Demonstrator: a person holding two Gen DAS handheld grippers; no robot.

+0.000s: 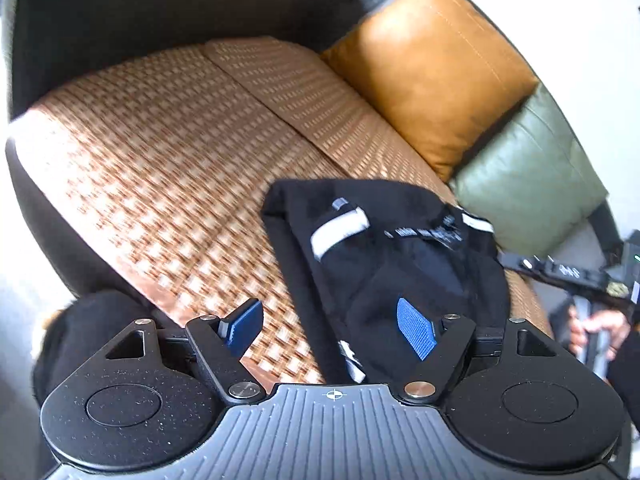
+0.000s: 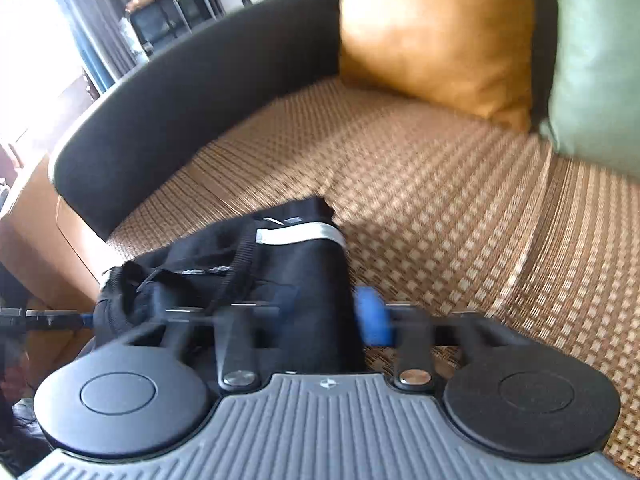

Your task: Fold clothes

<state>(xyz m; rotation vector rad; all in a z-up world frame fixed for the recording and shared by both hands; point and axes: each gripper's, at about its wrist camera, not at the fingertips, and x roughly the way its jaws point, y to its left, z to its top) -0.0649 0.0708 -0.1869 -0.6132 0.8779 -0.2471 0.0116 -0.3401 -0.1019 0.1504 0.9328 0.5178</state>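
Observation:
A black garment (image 1: 384, 272) with white reflective strips lies bunched on the sofa's woven mat (image 1: 160, 160). My left gripper (image 1: 330, 330) is open just above the mat. Its right blue pad (image 1: 416, 332) hangs over the garment's near part, its left pad (image 1: 244, 328) over bare mat, and neither presses the cloth. In the right wrist view, the garment (image 2: 280, 264) is gathered between the fingers of my right gripper (image 2: 340, 316). The right blue pad (image 2: 374, 316) sits against the cloth; the other finger is hidden behind it. The picture is blurred.
An orange cushion (image 1: 432, 72) and a green cushion (image 1: 532, 176) lean at the sofa's far side. The dark sofa back (image 2: 180, 112) curves round the mat (image 2: 440, 200). A person's hand (image 1: 596, 328) holds the other gripper at the right edge. A cardboard box (image 2: 36, 220) stands beside the sofa.

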